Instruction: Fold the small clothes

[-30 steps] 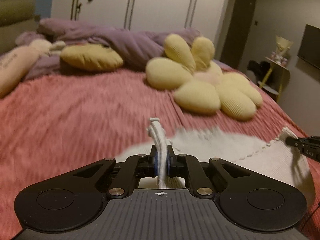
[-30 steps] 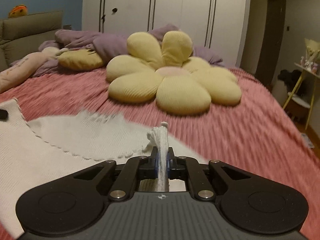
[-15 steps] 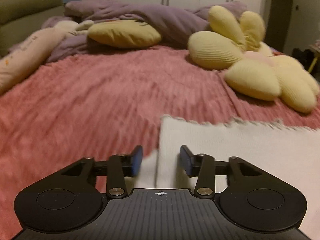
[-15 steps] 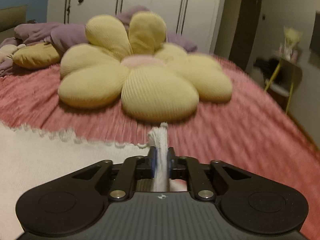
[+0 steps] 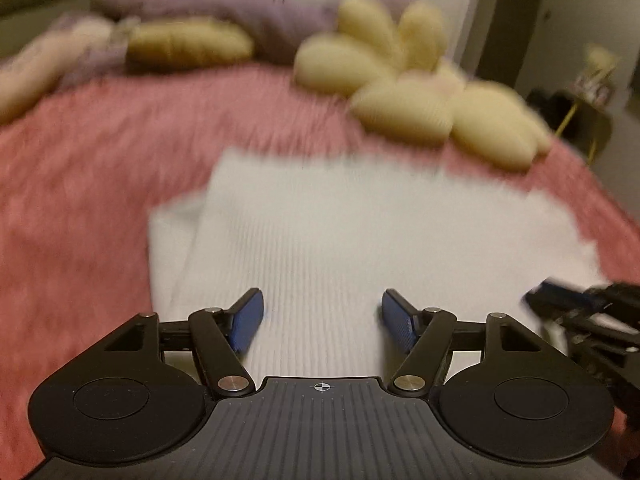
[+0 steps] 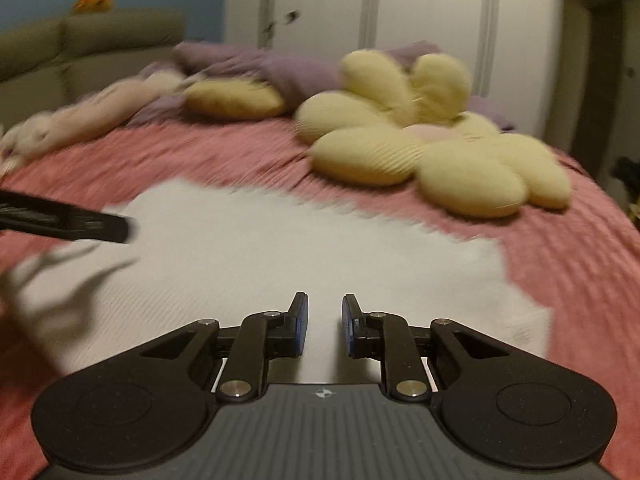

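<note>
White knit garment (image 5: 360, 240) is lying flat on the pink bedspread (image 5: 80, 200), filling the lower middle of both views, and it looks like one fold is already in: in the left wrist view there's a top layer with a straight edge sitting over a lower layer that peeks out at the middle left of the frame. Pretty blurry shots though, so I can't tell what kind of garment it is. Left tongs (image 5: 322, 316) are spread wide apart with nothing between them, hovering over the near part of the cloth at the bottom centre. Right tongs (image 6: 323, 326) are also apart, a narrower gap, nothing pinched, pointing over the cloth at the bottom centre of their own view. Each pair shows up at the edge of the other's camera, so they're on opposite ends of the garment. Yellow flower cushion (image 6: 420, 152) sits further up the bed, upper right, well clear of the cloth, with a purple blanket (image 6: 248, 64) bunched behind it. My guess on progress: first fold down and let go, roughly halfway. It's still a wide rectangle, so probably another fold across plus some smoothing left.
</note>
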